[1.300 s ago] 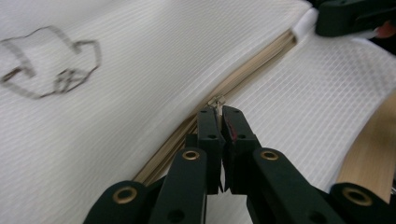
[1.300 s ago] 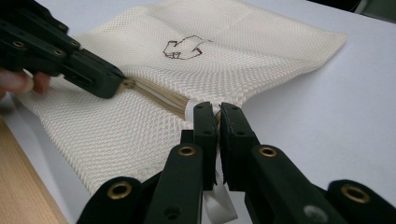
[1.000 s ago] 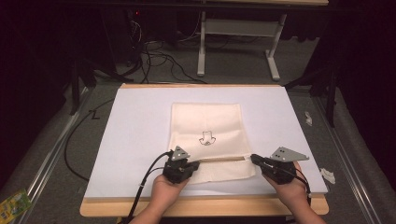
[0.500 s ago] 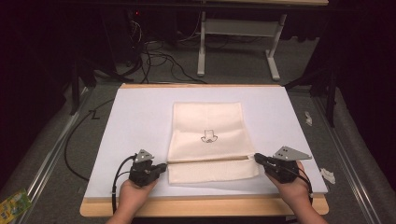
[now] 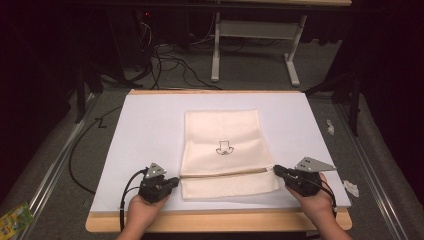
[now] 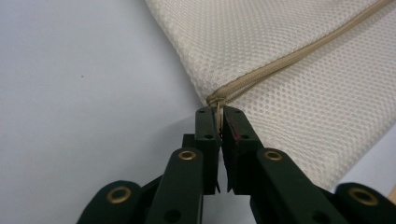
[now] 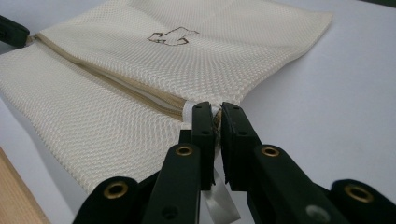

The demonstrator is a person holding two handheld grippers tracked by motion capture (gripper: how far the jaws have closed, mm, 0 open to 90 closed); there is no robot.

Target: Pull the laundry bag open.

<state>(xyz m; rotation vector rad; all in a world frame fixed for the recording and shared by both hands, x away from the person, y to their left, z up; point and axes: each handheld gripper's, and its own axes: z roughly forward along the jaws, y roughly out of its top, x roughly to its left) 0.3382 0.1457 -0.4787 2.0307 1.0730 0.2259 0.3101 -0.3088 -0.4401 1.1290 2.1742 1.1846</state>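
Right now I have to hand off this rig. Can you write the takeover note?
Left gripper: shut on the zipper pull, at the left end of the zipper.
Right gripper: shut on the mesh bag's right edge at the zipper's other end, by a white tag.
The bag lies flat on the white mat, with a small printed logo on top.
Done: the pull is at the left end. Whether the zipper is now closed or open is hard to tell; near the right gripper its two sides look slightly apart.
Left: check the zipper, then release both grippers.

Table brightly lit, surroundings dark; near jaws slightly blurred.
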